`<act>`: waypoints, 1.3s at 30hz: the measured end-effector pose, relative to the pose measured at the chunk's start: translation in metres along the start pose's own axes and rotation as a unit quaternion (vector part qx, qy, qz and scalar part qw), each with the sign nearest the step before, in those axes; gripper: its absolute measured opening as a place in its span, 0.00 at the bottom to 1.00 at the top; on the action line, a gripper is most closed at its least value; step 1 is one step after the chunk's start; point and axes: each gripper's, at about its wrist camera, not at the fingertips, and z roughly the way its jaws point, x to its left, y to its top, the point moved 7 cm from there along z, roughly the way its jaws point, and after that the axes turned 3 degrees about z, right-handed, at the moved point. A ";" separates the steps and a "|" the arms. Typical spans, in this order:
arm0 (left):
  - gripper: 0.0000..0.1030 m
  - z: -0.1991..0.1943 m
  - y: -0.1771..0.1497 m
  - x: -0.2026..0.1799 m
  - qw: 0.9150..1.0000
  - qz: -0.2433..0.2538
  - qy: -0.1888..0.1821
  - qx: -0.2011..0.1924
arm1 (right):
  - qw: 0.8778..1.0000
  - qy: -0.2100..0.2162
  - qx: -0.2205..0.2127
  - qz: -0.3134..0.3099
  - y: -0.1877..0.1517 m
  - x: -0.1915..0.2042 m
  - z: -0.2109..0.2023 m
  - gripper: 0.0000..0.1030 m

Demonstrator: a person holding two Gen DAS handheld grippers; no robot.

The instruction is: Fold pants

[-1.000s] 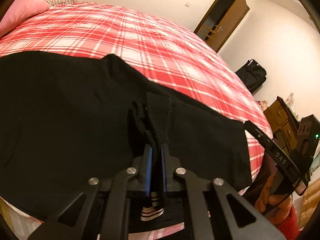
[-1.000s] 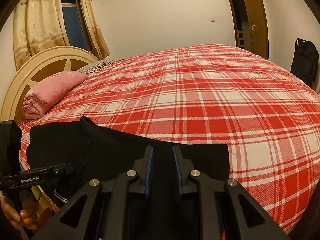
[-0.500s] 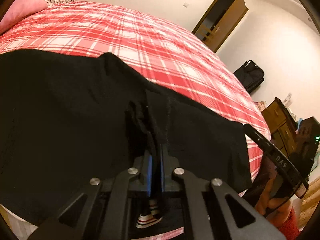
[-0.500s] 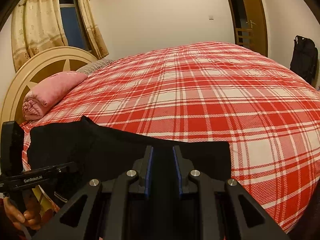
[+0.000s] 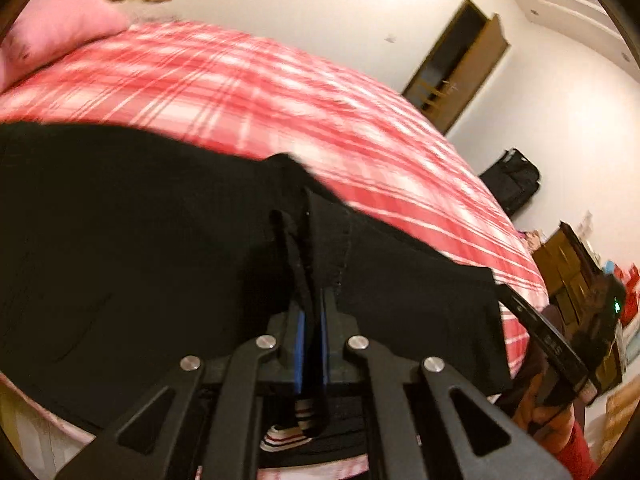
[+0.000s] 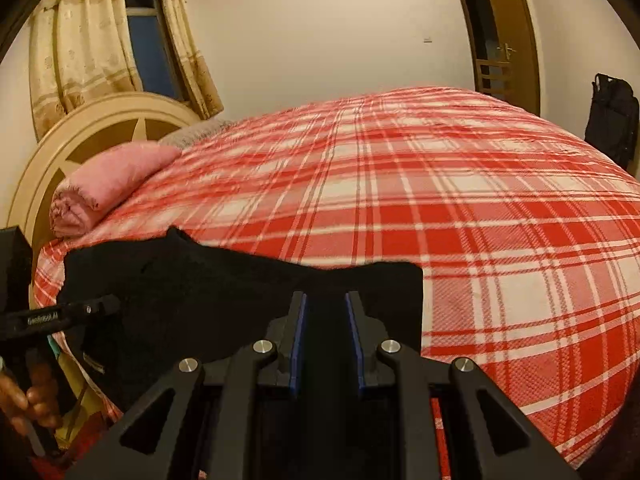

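Black pants lie along the near edge of a bed with a red and white plaid cover. My left gripper is shut on a bunched fold of the pants, which sticks up between its blue pads. My right gripper is closed on the pants near their right corner, with black cloth filling the gap between its pads. The left gripper shows at the left edge of the right wrist view, held by a hand. The right gripper shows at the right of the left wrist view.
A rolled pink blanket lies by the round headboard. The plaid cover stretches far beyond the pants. A brown door and a black bag stand by the far wall. A wooden cabinet stands right of the bed.
My left gripper has moved along the bed edge with the pinched fold, and its view is now blurred. The pants' right corner has drawn slightly left. The right gripper has kept still.
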 end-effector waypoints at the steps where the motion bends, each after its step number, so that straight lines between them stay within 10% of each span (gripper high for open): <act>1: 0.06 0.003 -0.003 0.002 1.000 0.003 0.003 0.003 | 1.000 -0.002 0.014 -0.001 -0.005 -0.001 0.006 0.20; 31: 0.21 0.005 -0.019 0.003 0.989 0.051 0.129 0.047 | 0.998 -0.054 0.004 0.012 0.008 -0.031 0.031 0.23; 35: 0.32 -0.008 -0.011 0.018 0.989 0.036 0.137 0.039 | 0.996 -0.026 -0.001 0.080 0.015 -0.036 0.012 0.23; 39: 0.67 -0.052 0.003 0.060 0.983 0.011 0.184 -0.014 | 0.999 0.004 -0.037 0.023 0.028 0.004 -0.009 0.24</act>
